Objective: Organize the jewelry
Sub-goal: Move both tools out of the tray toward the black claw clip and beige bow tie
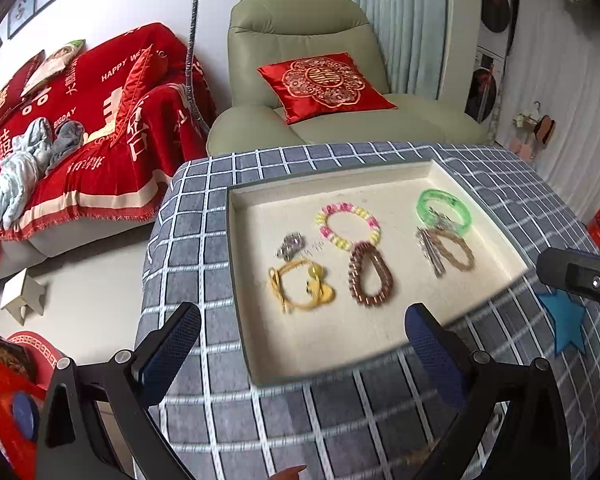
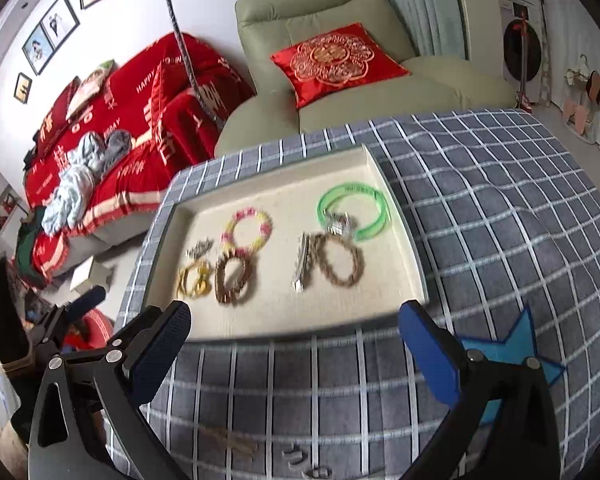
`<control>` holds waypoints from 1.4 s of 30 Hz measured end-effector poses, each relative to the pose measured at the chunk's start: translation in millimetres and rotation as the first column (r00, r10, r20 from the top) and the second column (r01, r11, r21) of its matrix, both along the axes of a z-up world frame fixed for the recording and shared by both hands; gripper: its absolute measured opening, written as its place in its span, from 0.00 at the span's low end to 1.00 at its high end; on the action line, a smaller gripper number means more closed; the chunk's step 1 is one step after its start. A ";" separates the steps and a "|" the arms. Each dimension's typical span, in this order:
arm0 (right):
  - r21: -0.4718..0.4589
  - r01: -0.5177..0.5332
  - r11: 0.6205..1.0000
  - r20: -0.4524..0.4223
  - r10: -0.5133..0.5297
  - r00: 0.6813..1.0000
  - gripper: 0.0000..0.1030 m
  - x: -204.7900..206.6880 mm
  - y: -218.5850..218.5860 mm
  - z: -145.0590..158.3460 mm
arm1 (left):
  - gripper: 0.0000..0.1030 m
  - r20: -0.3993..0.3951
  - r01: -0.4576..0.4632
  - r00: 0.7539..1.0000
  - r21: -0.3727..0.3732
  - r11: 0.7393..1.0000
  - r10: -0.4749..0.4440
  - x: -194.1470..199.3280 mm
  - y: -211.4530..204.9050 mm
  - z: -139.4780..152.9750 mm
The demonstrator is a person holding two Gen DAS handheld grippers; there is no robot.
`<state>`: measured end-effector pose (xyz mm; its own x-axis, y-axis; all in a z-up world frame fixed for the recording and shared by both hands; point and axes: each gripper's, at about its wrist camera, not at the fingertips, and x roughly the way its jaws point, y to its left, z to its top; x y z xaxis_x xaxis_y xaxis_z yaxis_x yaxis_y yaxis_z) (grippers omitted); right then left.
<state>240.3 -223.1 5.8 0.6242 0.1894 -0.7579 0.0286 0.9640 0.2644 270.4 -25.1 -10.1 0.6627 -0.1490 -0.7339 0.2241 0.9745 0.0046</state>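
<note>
Jewelry tray (image 1: pixel 380 344), cream-lined, on checked bench (image 1: pixel 204 208): green bangle (image 1: pixel 444 210) far right, pink-yellow bead bracelet (image 1: pixel 348 226) centre, brown bead bracelet (image 1: pixel 370 278) near centre, yellow cord bracelet (image 1: pixel 300 286) near left. Left gripper (image 1: pixel 302 354) and right gripper (image 2: pixel 294 350): jaws released, empty, near edge.

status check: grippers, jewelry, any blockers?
Left gripper open, empty; right gripper open, empty. Bracelets in tray; green bangle far right. Loose pieces on tablecloth nearside. Path clear.
</note>
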 end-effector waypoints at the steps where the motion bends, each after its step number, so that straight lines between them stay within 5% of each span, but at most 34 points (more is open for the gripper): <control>1: -0.001 -0.004 1.000 -0.004 0.004 1.000 1.00 -4.3 0.6 -0.3 | 1.00 0.004 0.003 1.000 0.008 1.000 -0.003 -6.5 0.7 -0.2; 18: -0.045 -0.092 0.995 -0.138 0.085 0.987 1.00 -121.4 34.8 -52.3 | 1.00 -0.093 0.084 0.992 0.006 0.996 -0.083 -74.2 16.2 -42.1; 30: -0.098 -0.100 0.990 -0.172 0.082 0.982 1.00 -136.1 71.3 -76.0 | 1.00 -0.103 0.158 0.983 0.024 0.987 -0.154 -82.4 20.5 -53.7; 32: -0.109 -0.094 0.990 -0.168 0.075 0.983 0.95 -135.1 74.4 -77.5 | 1.00 -0.103 0.174 0.980 0.028 0.984 -0.171 -82.2 19.3 -54.2; 38: -0.141 -0.084 0.986 -0.154 0.062 0.986 0.62 -135.0 79.1 -80.2 | 1.00 -0.109 0.214 0.972 0.030 0.976 -0.209 -77.8 14.2 -56.9; 40: -0.156 -0.084 0.984 -0.143 0.061 0.988 0.34 -135.6 79.6 -79.5 | 1.00 -0.116 0.225 0.969 0.028 0.974 -0.220 -75.9 11.8 -58.4; 42: -0.171 -0.080 0.982 -0.141 0.056 0.988 0.23 -136.8 78.4 -79.8 | 1.00 -0.114 0.239 0.965 0.027 0.971 -0.234 -76.1 9.2 -58.5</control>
<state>103.6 -144.7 -73.9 0.5041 0.0841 -0.8596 -0.0148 0.9959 0.0888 194.4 -15.9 -68.6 0.5274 -0.2608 -0.8086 0.4497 0.8932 0.0051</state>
